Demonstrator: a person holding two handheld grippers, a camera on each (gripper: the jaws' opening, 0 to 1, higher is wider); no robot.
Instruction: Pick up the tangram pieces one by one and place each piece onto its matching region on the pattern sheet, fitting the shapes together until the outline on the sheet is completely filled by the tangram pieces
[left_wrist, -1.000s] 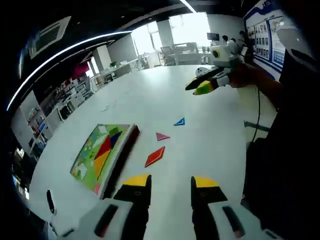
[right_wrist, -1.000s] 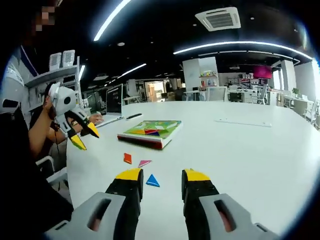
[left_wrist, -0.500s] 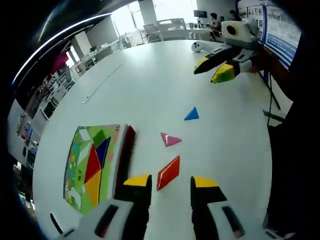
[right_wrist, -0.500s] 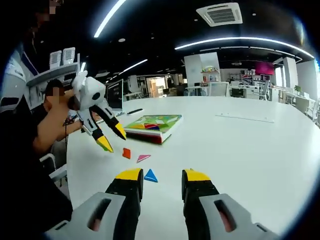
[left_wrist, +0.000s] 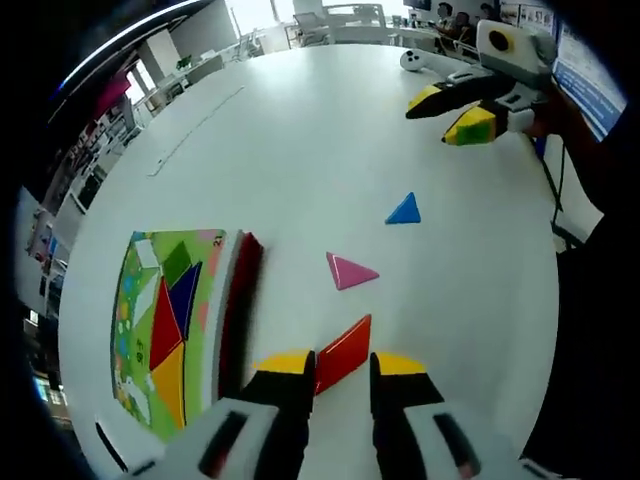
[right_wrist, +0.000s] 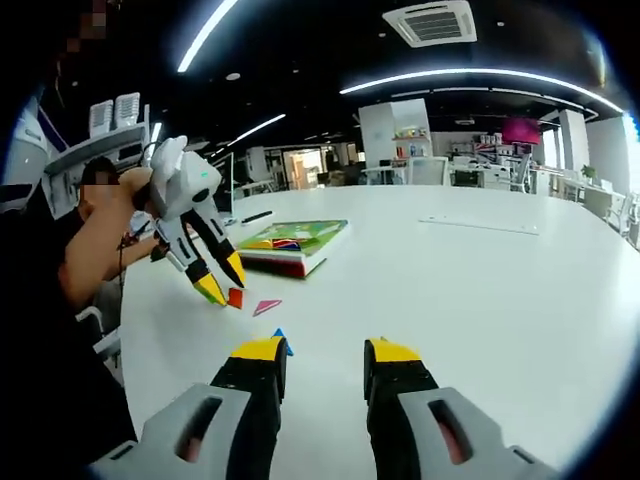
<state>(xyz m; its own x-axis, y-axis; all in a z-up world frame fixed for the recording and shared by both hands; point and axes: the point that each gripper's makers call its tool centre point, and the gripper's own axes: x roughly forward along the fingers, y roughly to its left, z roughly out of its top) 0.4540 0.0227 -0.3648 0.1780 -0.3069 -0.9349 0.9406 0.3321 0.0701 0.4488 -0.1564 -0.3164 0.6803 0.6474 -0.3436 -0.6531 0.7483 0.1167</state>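
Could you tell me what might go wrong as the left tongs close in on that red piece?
1. The red parallelogram piece lies flat on the white table between the open left tongs; closing on so thin a piece may just push it away.
2. It sits close to the pattern sheet board, so a slip could nudge the board and disturb the pieces already placed.
3. The pink triangle lies just beyond and could be knocked.

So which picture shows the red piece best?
The left gripper view: the red piece lies large and flat on the table, between the left tongs. In the right gripper view it is a tiny red speck beside those tongs' tips.
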